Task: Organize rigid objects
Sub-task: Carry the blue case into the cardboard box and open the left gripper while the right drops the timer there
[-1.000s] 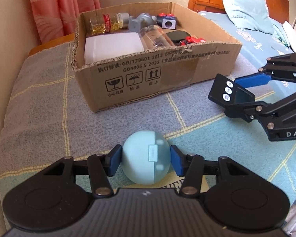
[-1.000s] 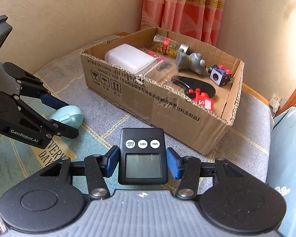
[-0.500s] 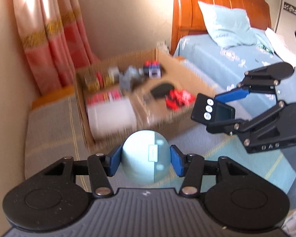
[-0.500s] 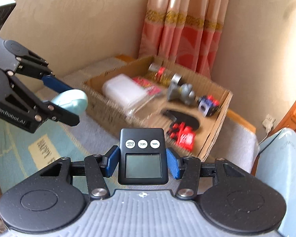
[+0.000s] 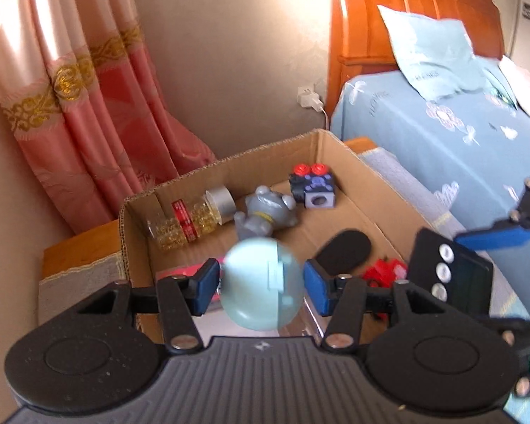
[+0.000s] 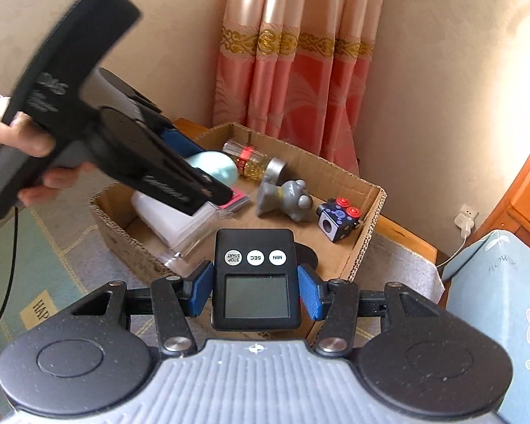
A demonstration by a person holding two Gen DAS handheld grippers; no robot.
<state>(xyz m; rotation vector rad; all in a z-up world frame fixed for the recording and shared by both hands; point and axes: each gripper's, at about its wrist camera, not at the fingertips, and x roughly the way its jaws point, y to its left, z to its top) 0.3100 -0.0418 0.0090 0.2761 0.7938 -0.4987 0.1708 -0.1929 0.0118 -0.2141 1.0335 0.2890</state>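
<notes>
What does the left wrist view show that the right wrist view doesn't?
Only the left wrist view: the bed with its pillow, and the left gripper opening, with small gaps between its pads and the pale blue ball.
Only the right wrist view: the hand holding the left gripper, and the timer's screen, clamped in the right gripper.
Both: the cardboard box, pill bottle, grey figurine and timer.

Pale-blue round case (image 5: 261, 284) above cardboard box (image 5: 381, 190); black timer (image 6: 253, 279) upright.
</notes>
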